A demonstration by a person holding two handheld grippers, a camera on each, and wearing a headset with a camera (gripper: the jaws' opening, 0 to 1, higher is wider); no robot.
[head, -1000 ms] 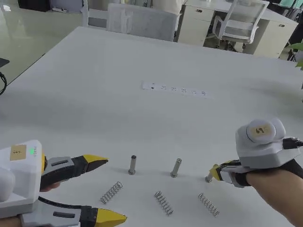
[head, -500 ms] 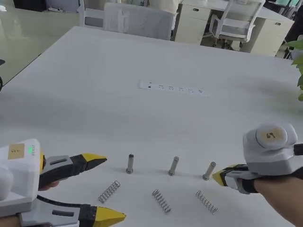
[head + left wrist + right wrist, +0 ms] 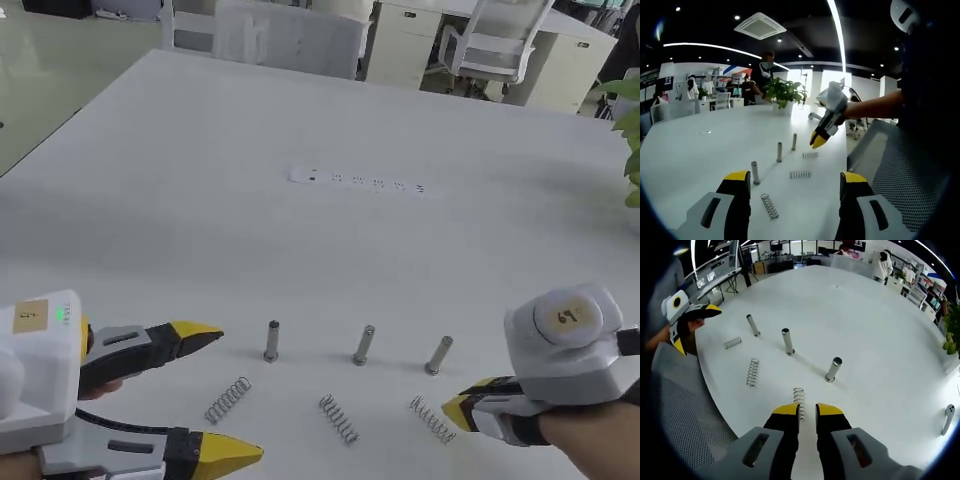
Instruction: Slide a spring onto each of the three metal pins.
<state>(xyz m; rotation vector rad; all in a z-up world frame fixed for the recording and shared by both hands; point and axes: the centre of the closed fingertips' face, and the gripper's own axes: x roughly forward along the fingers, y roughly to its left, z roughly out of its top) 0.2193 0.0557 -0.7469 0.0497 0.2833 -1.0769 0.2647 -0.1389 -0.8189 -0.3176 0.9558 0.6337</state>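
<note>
right claw (image 3: 808, 410), jaws barely apart, sits at the end of one spring (image 3: 799, 397); left claw (image 3: 235, 392) gapes wide. three bare pins (image 3: 363, 345) stand on the surface (image 3: 300, 250), two more springs (image 3: 338, 418) lying nearby.

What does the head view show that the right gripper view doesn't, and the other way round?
Head view adds the white office chair beyond the far edge of the table. Right gripper view adds the narrow gap between the jaws of the right gripper, lined up with the near end of a spring, and a grey mesh chair. Both share three upright pins, three loose springs and the open left gripper.
</note>
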